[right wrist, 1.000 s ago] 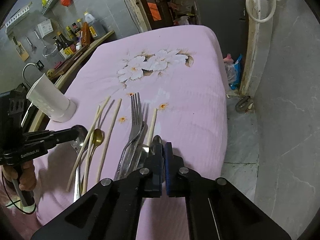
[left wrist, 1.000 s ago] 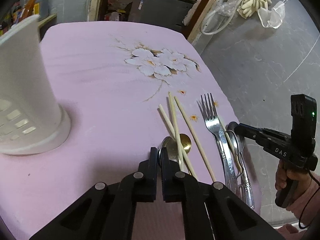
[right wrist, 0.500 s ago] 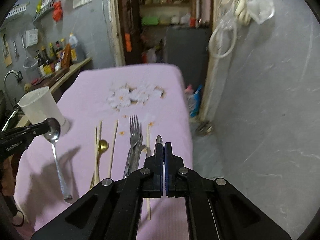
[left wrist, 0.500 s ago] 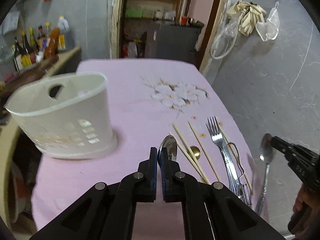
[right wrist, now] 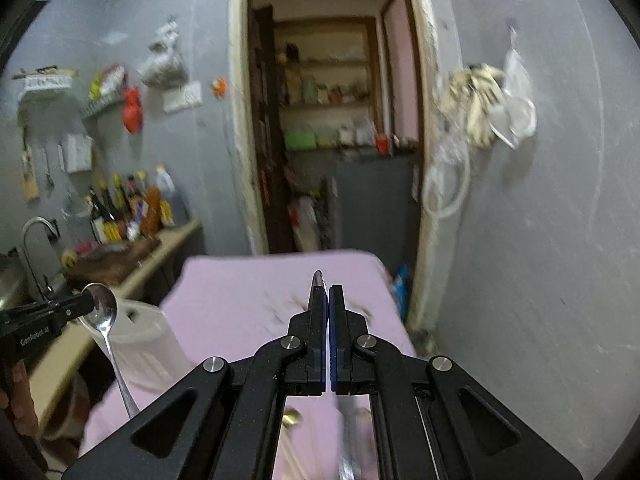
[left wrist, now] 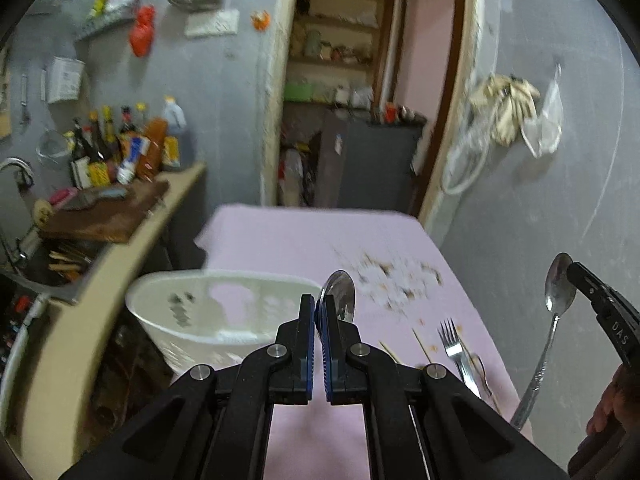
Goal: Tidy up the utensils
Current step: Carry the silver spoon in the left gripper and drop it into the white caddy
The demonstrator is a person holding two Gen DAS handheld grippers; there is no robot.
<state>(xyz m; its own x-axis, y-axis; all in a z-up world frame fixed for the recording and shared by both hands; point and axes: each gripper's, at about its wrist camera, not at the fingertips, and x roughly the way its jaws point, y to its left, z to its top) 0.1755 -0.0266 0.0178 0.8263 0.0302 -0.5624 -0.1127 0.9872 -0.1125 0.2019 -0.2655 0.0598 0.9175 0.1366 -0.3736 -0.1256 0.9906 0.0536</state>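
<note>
My left gripper (left wrist: 317, 304) is shut on a silver spoon (left wrist: 340, 292) by its bowl, held up above the pink table; it also shows in the right wrist view (right wrist: 100, 312), handle hanging down. My right gripper (right wrist: 328, 294) is shut on a second silver spoon (right wrist: 318, 278), also seen in the left wrist view (left wrist: 560, 284), bowl up, handle hanging. The white utensil holder (left wrist: 224, 312) stands on the table just left of my left gripper. A fork (left wrist: 454, 348) and chopsticks (left wrist: 420, 344) lie on the table (left wrist: 296, 240).
A counter (left wrist: 120, 248) with a wooden board and several sauce bottles (left wrist: 120, 148) runs along the left, a tap at its near end. A doorway with shelves (left wrist: 340, 80) lies beyond the table. A grey wall is at the right.
Both grippers have risen from the table, each lifting a spoon with it. The views have tilted up toward the doorway, and the holder is now closer to my left gripper.
</note>
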